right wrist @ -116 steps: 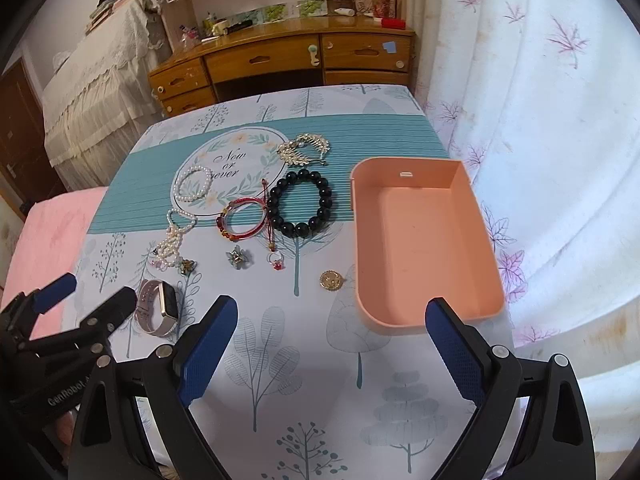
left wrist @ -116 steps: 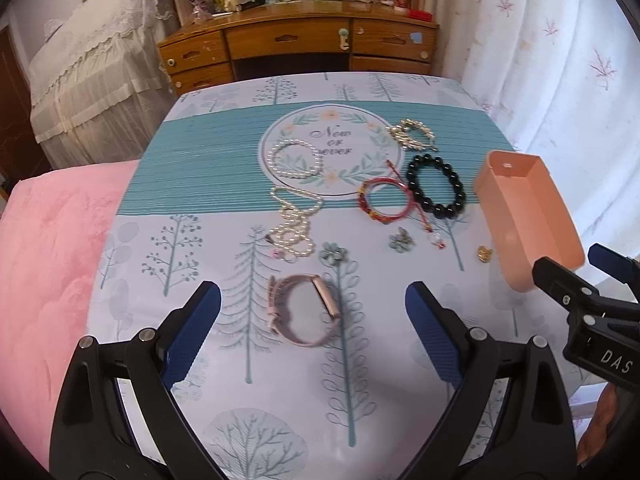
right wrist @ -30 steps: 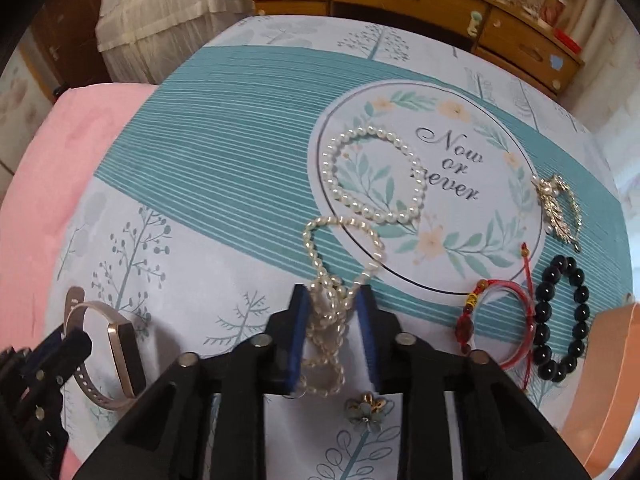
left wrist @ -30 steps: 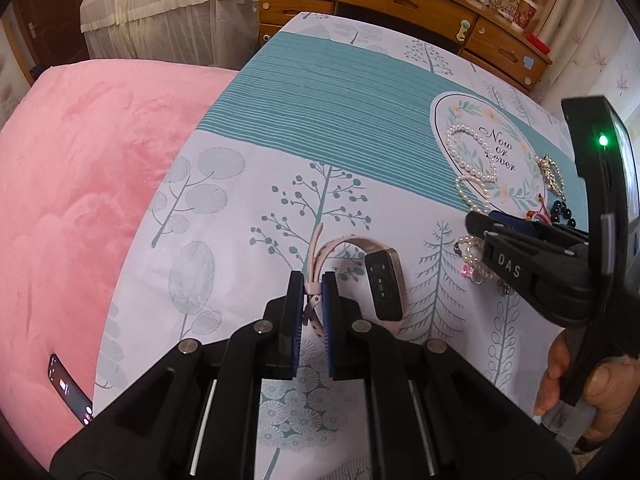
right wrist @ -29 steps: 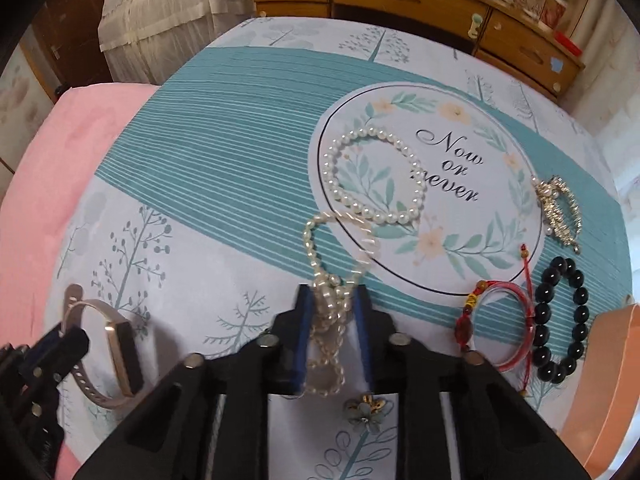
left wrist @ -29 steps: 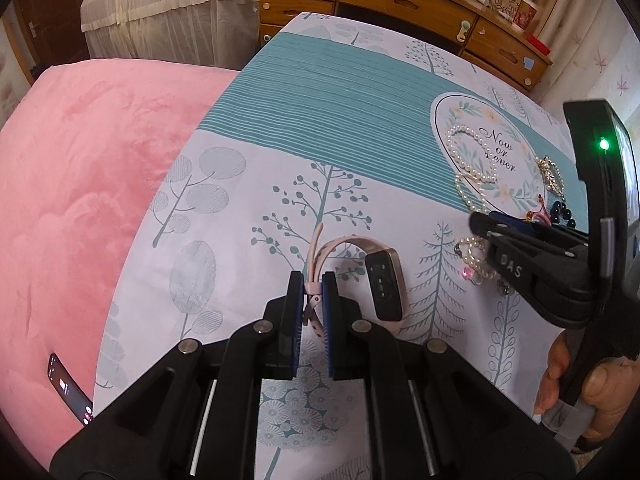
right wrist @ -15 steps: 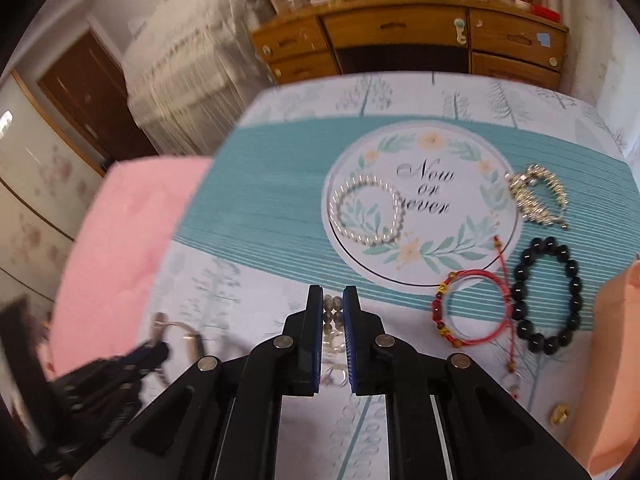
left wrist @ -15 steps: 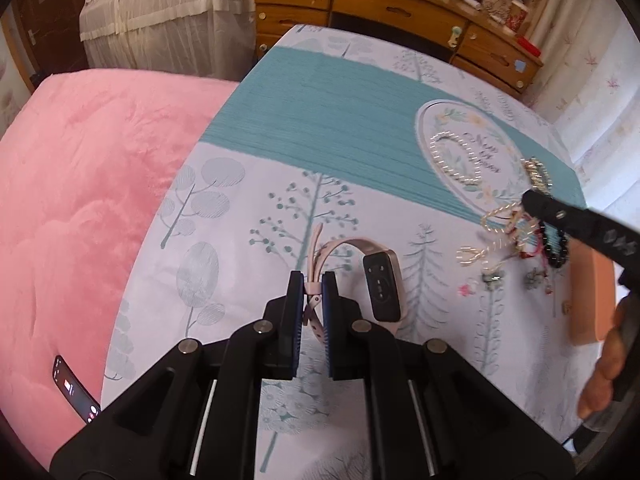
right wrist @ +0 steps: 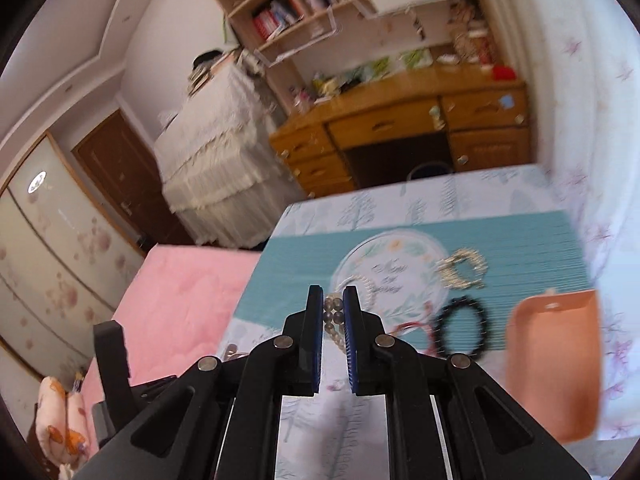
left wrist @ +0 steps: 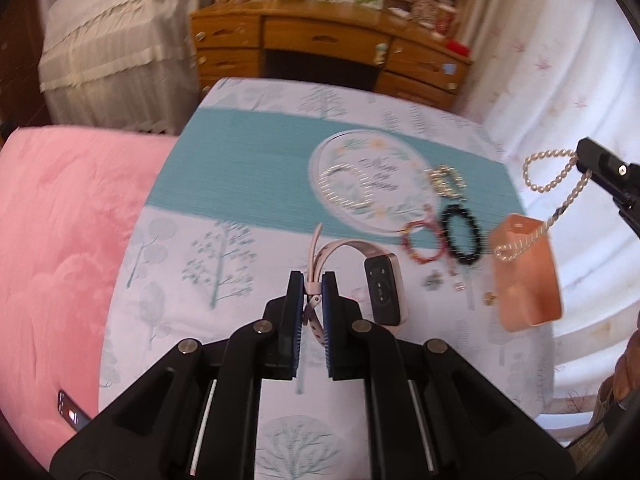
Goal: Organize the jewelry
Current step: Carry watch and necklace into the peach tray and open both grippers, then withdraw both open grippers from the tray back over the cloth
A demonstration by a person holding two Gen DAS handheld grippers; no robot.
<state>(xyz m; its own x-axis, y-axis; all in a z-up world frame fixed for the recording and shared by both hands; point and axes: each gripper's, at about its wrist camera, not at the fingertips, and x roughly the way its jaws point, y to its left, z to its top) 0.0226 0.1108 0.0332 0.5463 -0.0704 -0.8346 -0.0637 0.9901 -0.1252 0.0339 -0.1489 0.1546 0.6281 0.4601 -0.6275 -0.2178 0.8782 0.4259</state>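
Observation:
My left gripper [left wrist: 312,284] is shut on the strap of a pink smartwatch [left wrist: 380,280], lifted off the tablecloth. My right gripper [right wrist: 333,312] is shut on a pearl necklace [right wrist: 334,316]; in the left wrist view the pearl necklace [left wrist: 552,180] dangles from it in the air above the peach tray [left wrist: 528,276]. On the cloth lie a pearl bracelet [left wrist: 344,184], a red bead bracelet [left wrist: 420,240], a black bead bracelet [left wrist: 462,236] and a gold bracelet [left wrist: 448,178].
Small charms [left wrist: 434,280] lie near the peach tray [right wrist: 552,360]. A pink quilt [left wrist: 60,240] borders the cloth on the left, with a dark device [left wrist: 72,412] on it. A wooden desk [left wrist: 328,48] stands beyond; a white curtain [left wrist: 560,80] hangs at the right.
Both grippers have risen. The right one lifted the pearl necklace off the cloth and carried it right, over the tray. The left one raised the watch.

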